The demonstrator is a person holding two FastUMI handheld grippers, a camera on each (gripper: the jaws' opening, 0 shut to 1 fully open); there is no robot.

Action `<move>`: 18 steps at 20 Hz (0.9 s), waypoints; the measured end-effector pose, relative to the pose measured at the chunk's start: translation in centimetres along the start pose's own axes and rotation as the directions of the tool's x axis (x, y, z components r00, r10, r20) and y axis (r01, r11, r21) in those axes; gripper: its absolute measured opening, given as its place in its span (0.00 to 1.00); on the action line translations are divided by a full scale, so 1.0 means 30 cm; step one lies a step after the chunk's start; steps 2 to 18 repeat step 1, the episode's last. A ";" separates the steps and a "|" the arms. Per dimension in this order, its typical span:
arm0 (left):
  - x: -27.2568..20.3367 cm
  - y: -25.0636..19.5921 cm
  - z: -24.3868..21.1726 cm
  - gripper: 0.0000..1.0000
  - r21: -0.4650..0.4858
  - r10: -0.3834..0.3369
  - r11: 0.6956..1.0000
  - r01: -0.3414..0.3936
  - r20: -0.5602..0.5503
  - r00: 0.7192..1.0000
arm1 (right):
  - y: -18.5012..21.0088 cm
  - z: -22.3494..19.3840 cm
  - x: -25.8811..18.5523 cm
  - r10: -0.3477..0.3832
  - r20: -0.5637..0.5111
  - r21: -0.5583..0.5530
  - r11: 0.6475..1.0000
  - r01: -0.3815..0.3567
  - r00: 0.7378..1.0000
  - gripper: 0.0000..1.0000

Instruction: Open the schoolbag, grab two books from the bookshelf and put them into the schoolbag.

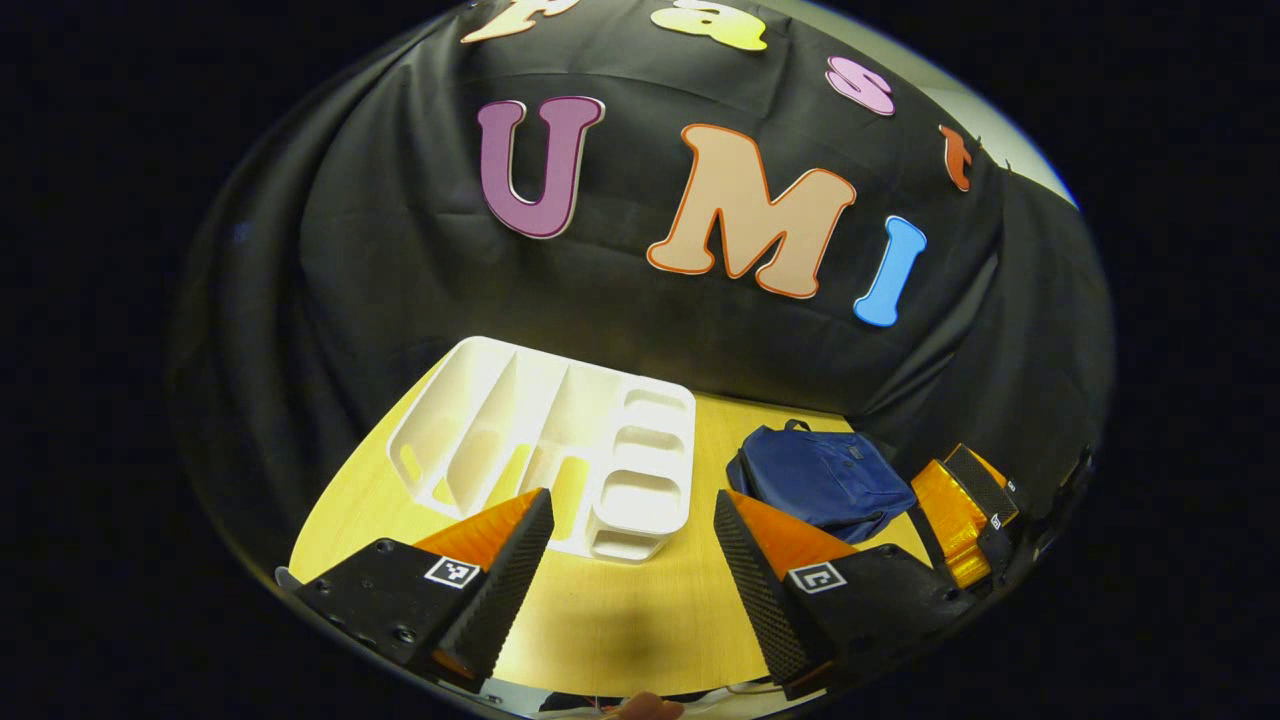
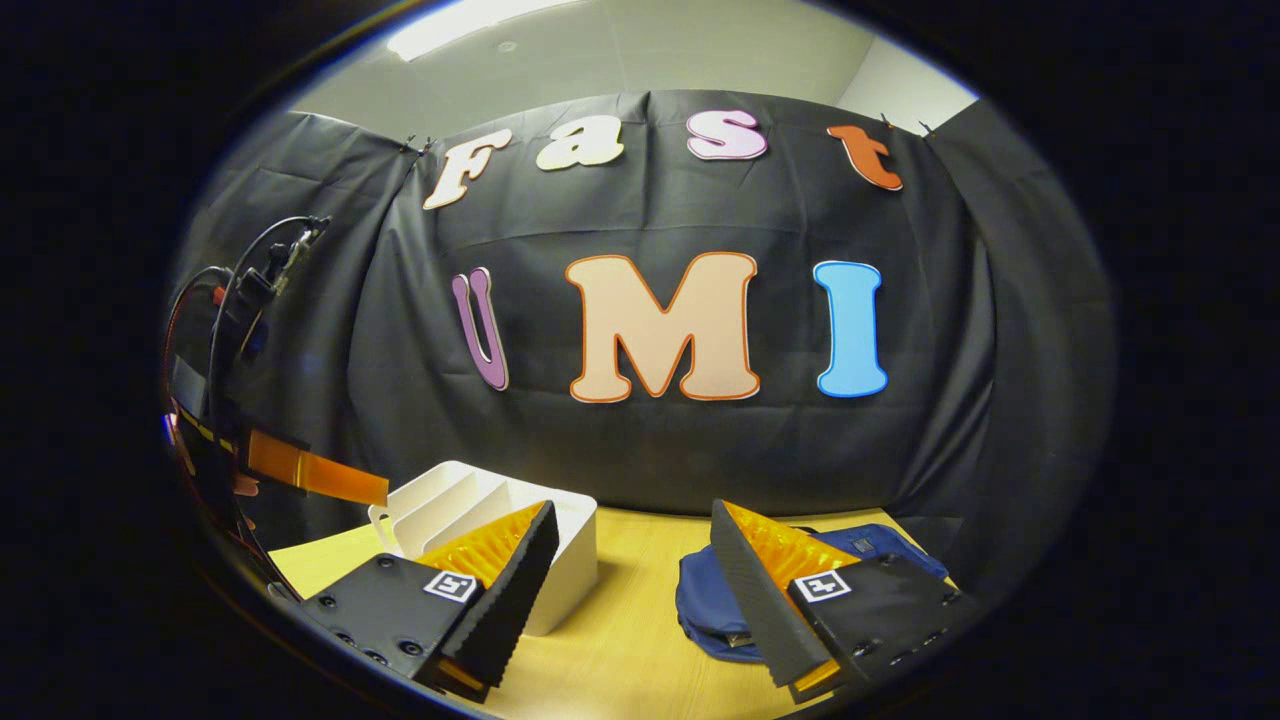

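On the yellow worktop (image 1: 620,610) the white bookshelf (image 1: 545,445) lies at left and the blue schoolbag (image 1: 820,478) at right, while the left gripper (image 1: 632,560) and right gripper (image 2: 630,580) hover, fingers apart, holding nothing.

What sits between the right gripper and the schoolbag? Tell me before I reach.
Nothing visible. In the right gripper view the schoolbag lies on the table just ahead of the open right gripper; the white bookshelf stands off to the left.
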State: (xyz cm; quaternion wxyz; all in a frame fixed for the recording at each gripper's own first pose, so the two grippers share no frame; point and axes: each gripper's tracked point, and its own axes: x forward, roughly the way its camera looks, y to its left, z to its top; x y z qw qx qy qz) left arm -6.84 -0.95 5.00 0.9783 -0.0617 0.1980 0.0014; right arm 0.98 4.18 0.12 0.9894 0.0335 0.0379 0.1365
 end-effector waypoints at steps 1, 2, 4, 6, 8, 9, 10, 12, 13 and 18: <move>0.000 0.016 -0.003 0.96 0.004 0.002 1.000 -0.002 -0.006 1.000 | 0.016 -0.006 0.004 0.000 -0.005 -0.003 1.000 0.000 1.000 0.96; 0.000 0.016 -0.003 0.96 0.004 0.002 1.000 -0.002 -0.006 1.000 | 0.016 -0.006 0.004 0.000 -0.005 -0.003 1.000 0.000 1.000 0.96; 0.000 0.016 -0.003 0.96 0.004 0.002 1.000 -0.002 -0.006 1.000 | 0.016 -0.006 0.004 0.000 -0.005 -0.003 1.000 0.000 1.000 0.96; 0.000 0.016 -0.003 0.96 0.004 0.002 1.000 -0.002 -0.006 1.000 | 0.016 -0.006 0.004 0.000 -0.005 -0.003 1.000 0.000 1.000 0.96; 0.000 0.016 -0.003 0.96 0.004 0.002 1.000 -0.002 -0.006 1.000 | 0.016 -0.006 0.004 0.000 -0.005 -0.003 1.000 0.000 1.000 0.96; 0.000 0.016 -0.003 0.96 0.004 0.002 1.000 -0.002 -0.006 1.000 | 0.016 -0.006 0.004 0.000 -0.005 -0.003 1.000 0.000 1.000 0.96; 0.000 0.016 -0.003 0.96 0.004 0.002 1.000 -0.002 -0.006 1.000 | 0.016 -0.006 0.004 0.000 -0.005 -0.003 1.000 0.000 1.000 0.96; 0.000 0.016 -0.003 0.96 0.004 0.002 1.000 -0.002 -0.006 1.000 | 0.016 -0.006 0.004 0.000 -0.005 -0.003 1.000 0.000 1.000 0.96; 0.000 0.016 -0.003 0.96 0.004 0.002 1.000 -0.002 -0.006 1.000 | 0.016 -0.006 0.004 0.000 -0.005 -0.003 1.000 0.000 1.000 0.96; 0.000 0.016 -0.003 0.96 0.004 0.002 1.000 -0.002 -0.006 1.000 | 0.016 -0.006 0.004 0.000 -0.005 -0.003 1.000 0.000 1.000 0.96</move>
